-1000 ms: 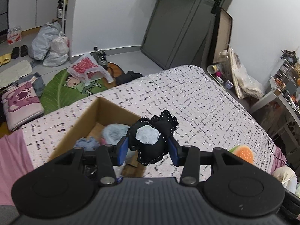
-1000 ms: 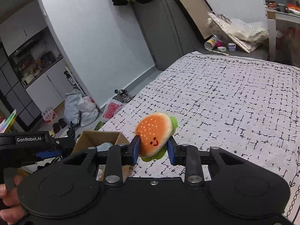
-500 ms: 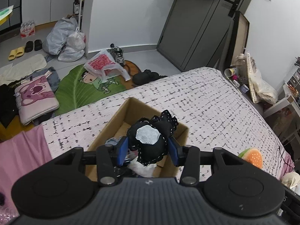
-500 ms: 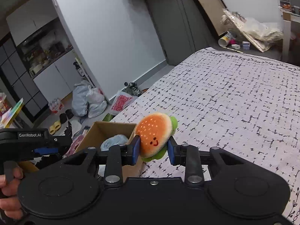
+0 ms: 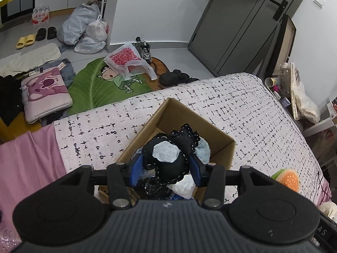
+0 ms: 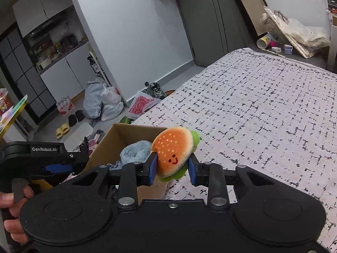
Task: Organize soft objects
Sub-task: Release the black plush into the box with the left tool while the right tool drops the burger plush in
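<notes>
My left gripper [image 5: 165, 168] is shut on a black plush toy [image 5: 168, 162] with a pale patch and holds it right above the open cardboard box [image 5: 181, 113] on the bed. The box holds a light blue plush [image 5: 203, 148] and other soft items. My right gripper [image 6: 171, 167] is shut on a burger plush [image 6: 173, 150] with an orange bun and green edge, held at the box's [image 6: 126, 132] right edge. The burger plush also shows in the left wrist view [image 5: 288, 179]. The left gripper shows in the right wrist view [image 6: 69, 166].
The bed [image 6: 263, 105] has a white cover with black dashes; a pink sheet [image 5: 27, 160] lies at its left end. The floor beyond holds bags [image 5: 84, 27], a green leaf mat [image 5: 94, 86], a pink cushion [image 5: 44, 92] and shoes. Clutter stands by the bed's far right corner [image 5: 294, 88].
My left gripper has moved over the box with the black plush. My right gripper has carried the burger plush left, up to the box's right edge.
</notes>
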Demonstrator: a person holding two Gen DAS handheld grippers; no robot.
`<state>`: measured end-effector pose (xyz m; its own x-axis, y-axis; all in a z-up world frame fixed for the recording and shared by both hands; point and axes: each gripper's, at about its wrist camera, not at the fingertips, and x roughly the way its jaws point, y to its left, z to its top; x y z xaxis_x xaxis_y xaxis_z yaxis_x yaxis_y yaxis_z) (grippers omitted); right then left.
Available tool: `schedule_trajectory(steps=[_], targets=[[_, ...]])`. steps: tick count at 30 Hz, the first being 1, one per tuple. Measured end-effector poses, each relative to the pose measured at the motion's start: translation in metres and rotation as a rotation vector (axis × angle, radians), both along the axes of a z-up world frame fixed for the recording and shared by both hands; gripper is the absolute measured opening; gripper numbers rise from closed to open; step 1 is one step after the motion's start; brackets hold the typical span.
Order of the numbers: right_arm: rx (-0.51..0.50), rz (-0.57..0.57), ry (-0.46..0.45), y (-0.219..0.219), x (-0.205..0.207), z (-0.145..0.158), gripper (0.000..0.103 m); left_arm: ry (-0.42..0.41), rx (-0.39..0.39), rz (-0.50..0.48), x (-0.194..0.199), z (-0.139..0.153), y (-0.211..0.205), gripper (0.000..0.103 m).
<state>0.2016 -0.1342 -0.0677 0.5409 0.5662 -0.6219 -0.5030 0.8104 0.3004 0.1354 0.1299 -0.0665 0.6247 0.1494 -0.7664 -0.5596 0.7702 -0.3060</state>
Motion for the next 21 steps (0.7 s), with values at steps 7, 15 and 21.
schedule_trajectory(steps=[7, 15, 21], targets=[[0.029, 0.039, 0.023, 0.014, -0.005, 0.001, 0.030, 0.022, -0.082, 0.044, 0.000, -0.015, 0.011, 0.063], [0.022, 0.068, 0.034, 0.038, -0.007, -0.001, 0.030, -0.028, -0.080, 0.024, -0.004, -0.014, 0.013, 0.068], [-0.010, 0.082, 0.052, 0.062, -0.010, -0.005, 0.030, -0.047, -0.115, 0.046, -0.007, -0.017, 0.021, 0.069]])
